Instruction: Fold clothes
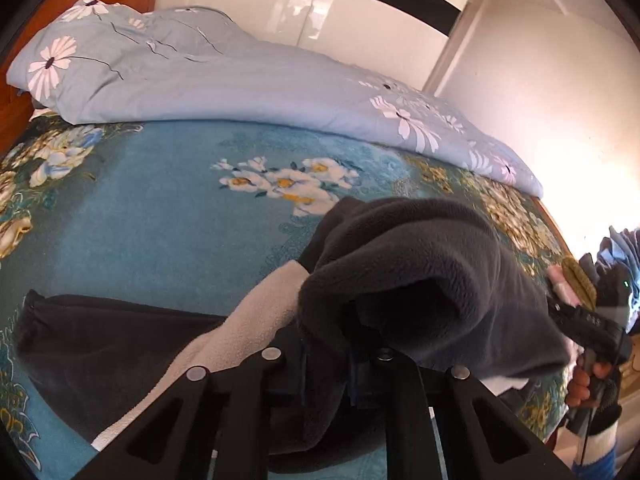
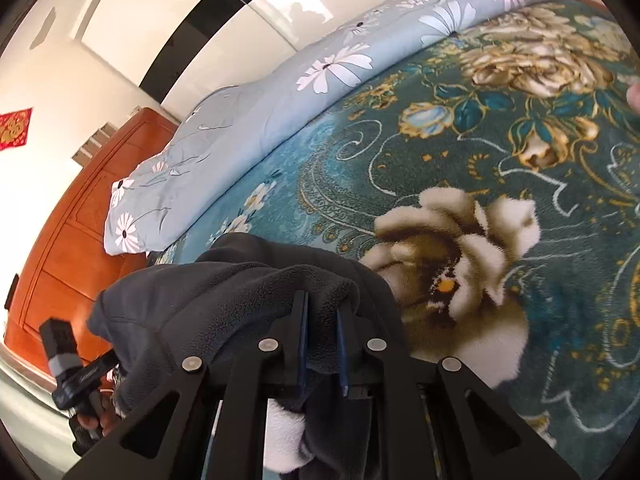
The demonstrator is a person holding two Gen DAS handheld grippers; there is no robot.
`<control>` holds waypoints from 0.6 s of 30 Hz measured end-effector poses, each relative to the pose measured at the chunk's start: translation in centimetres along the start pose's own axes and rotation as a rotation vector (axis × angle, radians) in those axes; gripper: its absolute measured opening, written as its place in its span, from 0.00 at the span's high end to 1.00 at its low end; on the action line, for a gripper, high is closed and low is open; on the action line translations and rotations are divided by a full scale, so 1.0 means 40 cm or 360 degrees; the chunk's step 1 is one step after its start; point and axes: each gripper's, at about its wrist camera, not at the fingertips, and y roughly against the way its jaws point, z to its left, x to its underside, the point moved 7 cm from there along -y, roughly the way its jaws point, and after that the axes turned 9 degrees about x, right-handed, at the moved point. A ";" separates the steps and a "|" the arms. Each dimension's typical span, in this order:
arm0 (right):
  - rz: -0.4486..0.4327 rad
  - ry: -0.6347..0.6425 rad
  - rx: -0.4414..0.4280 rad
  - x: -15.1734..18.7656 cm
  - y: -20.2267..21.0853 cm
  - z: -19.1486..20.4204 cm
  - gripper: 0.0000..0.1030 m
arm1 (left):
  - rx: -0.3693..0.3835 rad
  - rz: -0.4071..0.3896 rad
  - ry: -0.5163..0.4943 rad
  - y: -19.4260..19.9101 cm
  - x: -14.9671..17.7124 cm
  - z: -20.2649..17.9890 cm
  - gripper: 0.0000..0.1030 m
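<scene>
Low centre of the left wrist view: left gripper [image 1: 326,354], fingers buried under a fold of dark grey fleece garment [image 1: 420,280]; closed or not, cannot tell, since the cloth covers the tips completely. Garment raised in a hump over the gripper, pale lining [image 1: 256,320] visible on the lower left side, and a flat dark part spread on the bed blanket [image 1: 160,208] toward the left of the frame. At the right edge of the same view: the other tool with its handle, held by a hand [image 1: 590,384].

Low centre of the right wrist view: right gripper [image 2: 322,344], two blue-lined fingers [image 2: 303,340] pressed close together with a pinch of the same grey fleece [image 2: 224,292] squeezed between them, so clenched on the garment. White lining hanging below, between the black arms of the tool. Lower left of that frame: left tool and the fingers around its handle, partly behind the cloth.

Behind, in both views: teal blanket with big cream and gold flowers, a light blue quilt [image 1: 208,76] with white daisies bunched along the far edge, an orange wooden headboard [image 2: 76,232], white walls, a red decoration [image 2: 15,128] at the far left of the right wrist view.
</scene>
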 end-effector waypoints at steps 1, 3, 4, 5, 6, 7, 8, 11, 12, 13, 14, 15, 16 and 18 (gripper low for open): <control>-0.0017 0.0036 0.0034 0.003 0.014 0.002 0.80 | 0.0000 -0.0015 0.0009 0.004 -0.006 -0.001 0.86; -0.0059 0.0121 0.0103 0.013 0.048 0.004 0.76 | 0.0000 -0.0045 0.0027 0.011 -0.017 -0.003 0.86; -0.0079 0.0160 0.0115 0.020 0.065 0.006 0.75 | 0.0000 -0.0060 0.0036 0.015 -0.022 -0.005 0.86; -0.0092 0.0204 0.0123 0.030 0.078 0.008 0.74 | -0.0001 -0.0076 0.0044 0.018 -0.028 -0.006 0.87; -0.0104 0.0250 0.0130 0.041 0.091 0.010 0.72 | -0.0007 -0.0094 0.0043 0.029 -0.039 -0.007 0.87; -0.0103 0.0299 0.0138 0.052 0.095 0.015 0.67 | -0.0013 -0.0112 0.0042 0.039 -0.051 -0.009 0.87; -0.0100 0.0348 0.0147 0.063 0.098 0.020 0.61 | -0.0020 -0.0137 0.0045 0.053 -0.064 -0.010 0.88; -0.0100 0.0465 0.0168 0.083 0.088 0.042 0.58 | 0.0002 -0.0236 0.0092 0.106 -0.114 -0.010 0.89; -0.0103 0.0492 0.0162 0.087 0.083 0.051 0.58 | 0.0008 -0.0271 0.0099 0.127 -0.132 -0.014 0.89; -0.0106 0.0519 0.0156 0.091 0.078 0.060 0.58 | 0.0009 -0.0303 0.0093 0.149 -0.145 -0.019 0.89; -0.0111 0.0524 0.0138 0.090 0.074 0.067 0.54 | 0.0011 -0.0335 0.0088 0.172 -0.159 -0.024 0.89; -0.0121 0.0528 0.0130 0.089 0.073 0.074 0.50 | 0.0013 -0.0367 0.0082 0.195 -0.172 -0.030 0.89; -0.0132 0.0532 0.0122 0.088 0.072 0.081 0.50 | 0.0028 -0.0394 0.0075 0.218 -0.182 -0.037 0.89; -0.0154 0.0551 0.0102 0.089 0.073 0.101 0.49 | 0.0043 -0.0425 0.0045 0.260 -0.202 -0.056 0.89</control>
